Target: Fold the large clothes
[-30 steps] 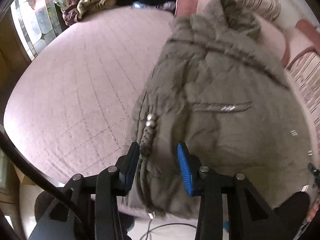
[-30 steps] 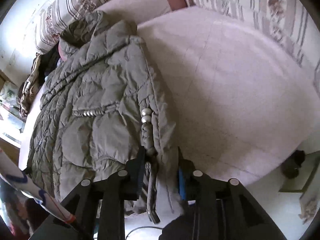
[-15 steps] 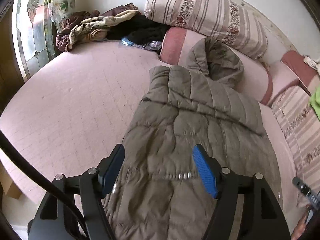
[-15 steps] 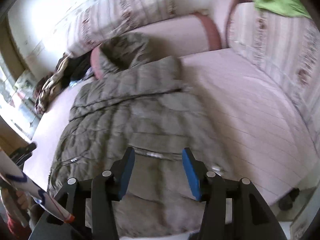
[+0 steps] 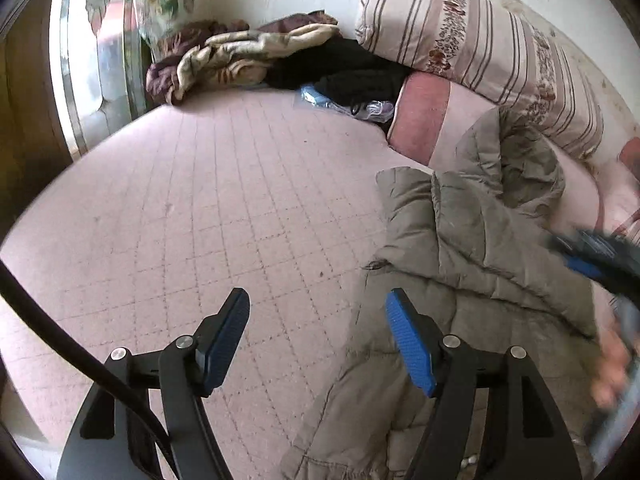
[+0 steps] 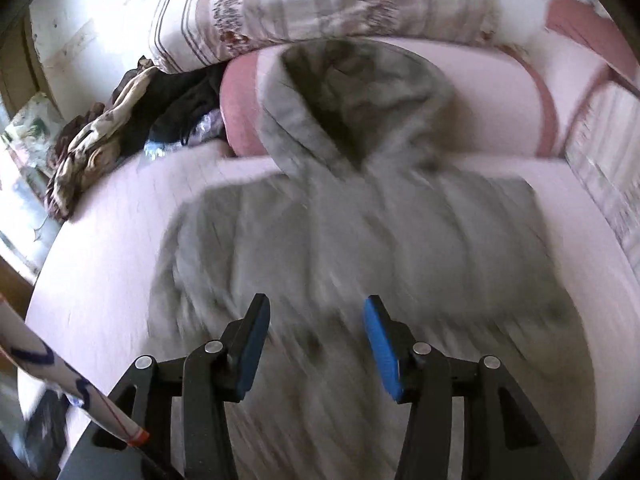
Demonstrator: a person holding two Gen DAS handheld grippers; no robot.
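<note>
2 grippers hang over a big pink bed (image 5: 224,184), and both stand with their fingers apart and nothing between them.

Far left in the left camera view is a window (image 5: 100,60) beside the bed. Next to it, at the back of the bed, lies a heap of brown and cream blankets (image 5: 224,60). Black clothes (image 5: 348,72) lie just right of that heap, with a bit of clear plastic (image 5: 372,108) at their edge. Behind them a long striped pillow (image 5: 480,40) leans on the wall. A pink bolster (image 5: 420,120) lies in front of the pillow.

The left gripper (image 5: 318,336) is over the bare pink sheet, and its right finger is above the left edge of the coat (image 5: 460,280). The puffy grey-green coat lies flat on the right part of the bed. Its hood (image 5: 516,168) rests up on the bolster.

At the far right of that view, the right gripper (image 5: 600,256) shows as a dark blur over the coat, with a blurry hand (image 5: 612,368) below it.

In the right camera view the coat (image 6: 360,240) is spread across the middle of the bed (image 6: 100,280), hood (image 6: 352,92) at the top. The right gripper (image 6: 316,340) hangs above the lower middle of the coat and is not touching it. This view is blurry, so small parts of the coat are hard to see.
</note>
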